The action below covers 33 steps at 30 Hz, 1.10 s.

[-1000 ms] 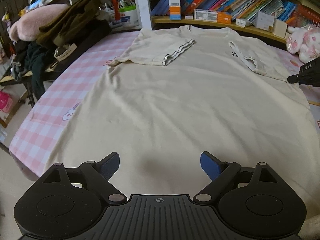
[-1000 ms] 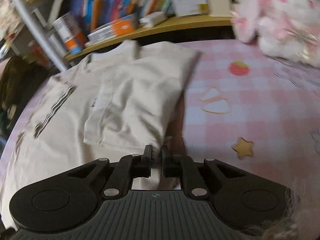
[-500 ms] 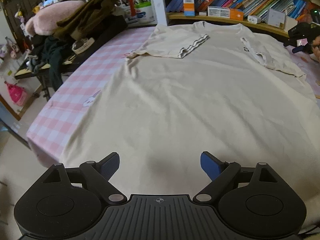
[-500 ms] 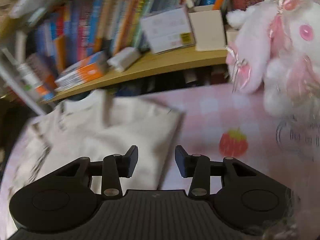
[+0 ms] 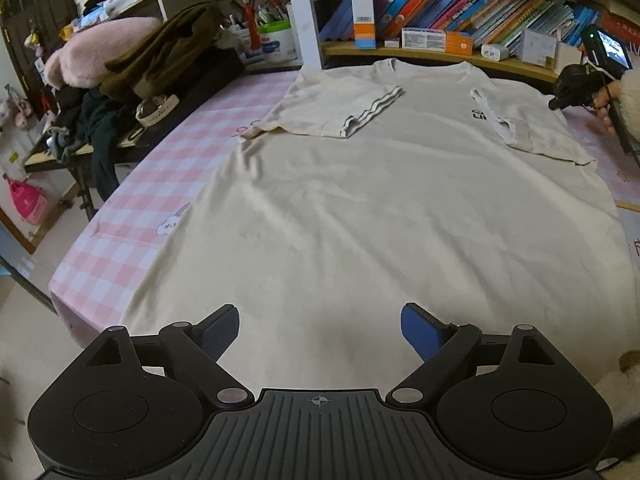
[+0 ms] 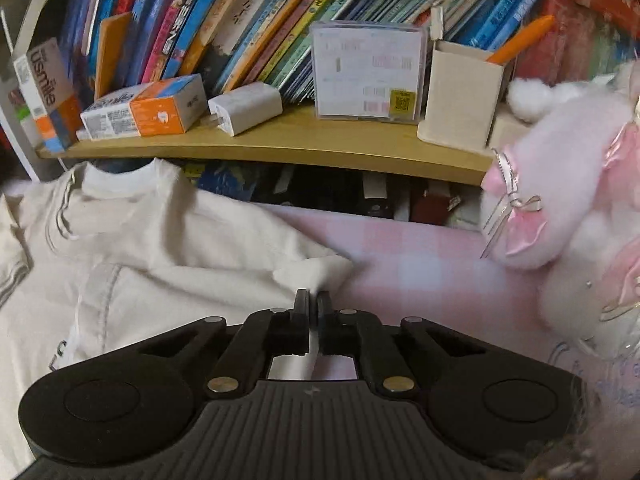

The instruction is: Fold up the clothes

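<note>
left gripper (image 5: 320, 330): jaws held wide apart above cream T-shirt (image 5: 380, 208) hem, nothing gripped | right gripper (image 6: 313, 300): jaws clamped on T-shirt shoulder corner | pink checked tablecloth (image 5: 152, 184): T-shirt spread flat, sleeves folded inward

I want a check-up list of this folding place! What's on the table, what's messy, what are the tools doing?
Surface: pink checked cloth covering the table.
Job's things: cream T-shirt spread flat, both sleeves folded inward.
Clutter: pile of clothes on a side stand; fluffy pink plush toy on the cloth.
Tools: left tool open, above the shirt's hem; right tool shut on the T-shirt at its shoulder corner.
Cables: nothing seen.
Surroundings: shelf of books, small boxes, a white charger.
</note>
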Each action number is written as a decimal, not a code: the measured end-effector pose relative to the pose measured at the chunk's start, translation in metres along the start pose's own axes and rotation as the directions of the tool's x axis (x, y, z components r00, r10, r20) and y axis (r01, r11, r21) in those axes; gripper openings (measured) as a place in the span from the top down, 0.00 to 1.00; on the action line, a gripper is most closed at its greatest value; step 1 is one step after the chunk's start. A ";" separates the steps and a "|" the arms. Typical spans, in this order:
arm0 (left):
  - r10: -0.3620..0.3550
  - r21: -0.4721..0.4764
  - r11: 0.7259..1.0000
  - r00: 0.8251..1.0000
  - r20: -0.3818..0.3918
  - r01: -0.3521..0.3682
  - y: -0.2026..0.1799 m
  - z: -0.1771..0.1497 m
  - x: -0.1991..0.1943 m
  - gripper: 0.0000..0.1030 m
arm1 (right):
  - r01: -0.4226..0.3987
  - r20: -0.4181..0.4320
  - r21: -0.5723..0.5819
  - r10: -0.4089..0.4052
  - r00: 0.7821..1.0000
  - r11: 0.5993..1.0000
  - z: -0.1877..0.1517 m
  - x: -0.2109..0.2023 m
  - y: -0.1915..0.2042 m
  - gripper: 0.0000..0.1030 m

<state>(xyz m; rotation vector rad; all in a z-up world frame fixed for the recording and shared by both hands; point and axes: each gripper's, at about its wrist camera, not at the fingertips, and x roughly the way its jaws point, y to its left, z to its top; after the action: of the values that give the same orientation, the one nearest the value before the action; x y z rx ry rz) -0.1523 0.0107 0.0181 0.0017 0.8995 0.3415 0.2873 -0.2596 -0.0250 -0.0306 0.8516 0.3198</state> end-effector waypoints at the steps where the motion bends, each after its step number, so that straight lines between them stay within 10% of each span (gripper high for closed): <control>1: 0.001 -0.004 1.000 1.000 0.001 -0.001 0.001 0.002 0.000 0.12 | -0.004 -0.001 0.000 0.004 1.000 1.000 0.000 0.000 -0.001 0.96; 13: 0.097 -0.060 0.994 0.994 0.051 -0.094 0.014 0.039 -0.009 0.12 | -0.100 0.099 0.025 0.097 0.990 0.995 -0.040 -0.077 0.011 0.51; 33: -0.005 -0.008 1.000 0.996 0.088 0.006 -0.003 0.041 -0.014 0.12 | -0.144 0.068 -0.058 0.148 0.987 0.988 -0.163 -0.194 0.056 0.24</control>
<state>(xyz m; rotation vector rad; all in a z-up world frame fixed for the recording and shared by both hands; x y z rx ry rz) -0.1279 0.0094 0.0535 0.0061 0.8110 0.3376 0.0322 -0.2823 0.0170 -0.0059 0.7757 0.4784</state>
